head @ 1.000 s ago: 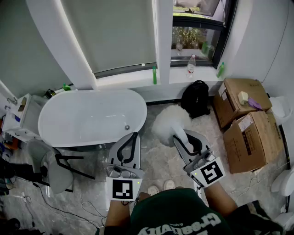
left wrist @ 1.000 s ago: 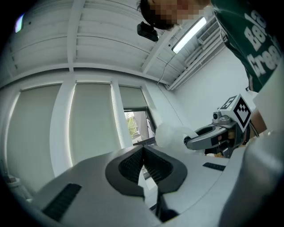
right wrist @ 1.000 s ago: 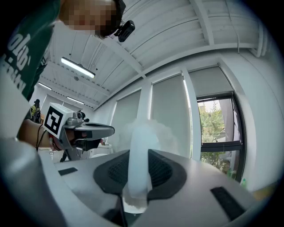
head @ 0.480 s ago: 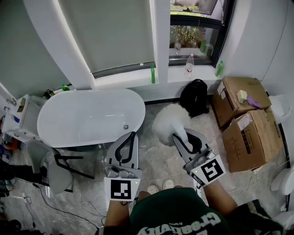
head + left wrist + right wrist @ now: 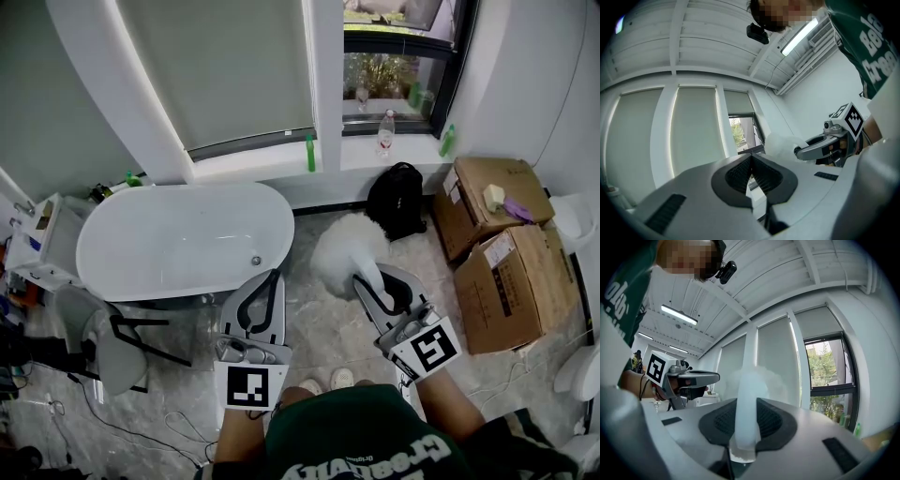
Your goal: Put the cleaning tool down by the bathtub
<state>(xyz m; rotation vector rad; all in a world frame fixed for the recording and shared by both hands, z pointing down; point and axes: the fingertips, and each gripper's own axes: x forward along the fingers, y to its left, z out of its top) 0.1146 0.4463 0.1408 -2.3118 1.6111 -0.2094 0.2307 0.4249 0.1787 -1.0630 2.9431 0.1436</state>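
Duster [image 5: 349, 251] is what I have in my right gripper [image 5: 375, 281]. The jaws are partly closed and pinch its white handle [image 5: 746, 408], and the fluffy white head sticks out past them. The pads grip close to the butt end of the handle, so I judge the hold short: a quick tilt could let the head swing and the tube slide out.

My left gripper [image 5: 270, 281] hangs just to the left with its pads pressed together on nothing. Sweeping the duster left toward the tub could knock into it.

The head hovers above the marble floor [image 5: 323, 328], just right of the bathtub [image 5: 112, 239] at its right end. If I release from up here, the tool may bounce or roll away from the tub, so I want it low first.

Farther right sit a black backpack [image 5: 398, 199] and cardboard boxes [image 5: 511, 277]. Drifting that way would leave the duster by them, not by the tub.
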